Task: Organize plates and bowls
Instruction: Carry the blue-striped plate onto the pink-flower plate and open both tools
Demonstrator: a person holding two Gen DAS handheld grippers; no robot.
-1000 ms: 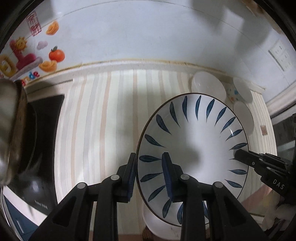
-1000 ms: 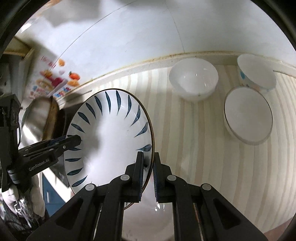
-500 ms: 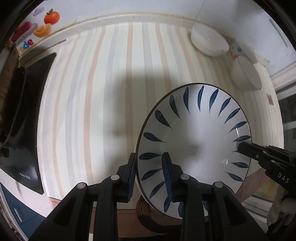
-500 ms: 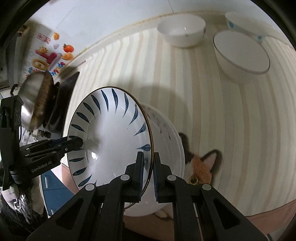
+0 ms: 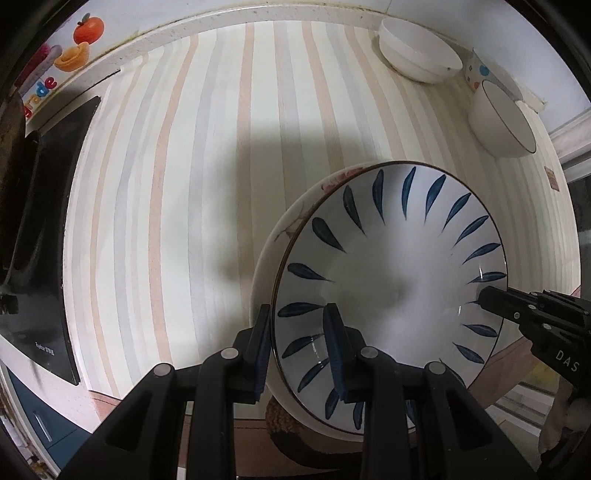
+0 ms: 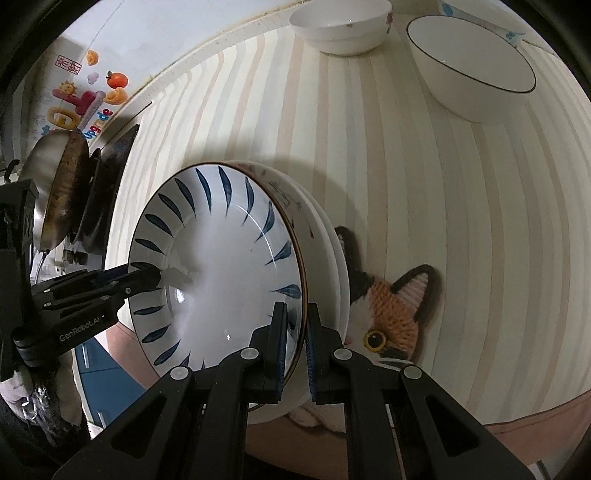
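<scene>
- The white ceramic plate with blue leaf strokes (image 5: 388,280) hung between both claws, over a stack of white plates (image 6: 332,251) lying on a knitted cat-face mat (image 6: 391,306).
- The left gripper (image 5: 299,347) pinched its near rim; the right gripper (image 6: 295,343) pinched the opposite rim.
- The plate sat just above the stack, possibly touching it; the gap was hard to read.
- Three white bowls (image 6: 340,26) stood well apart on the striped counter (image 5: 207,177).
</scene>
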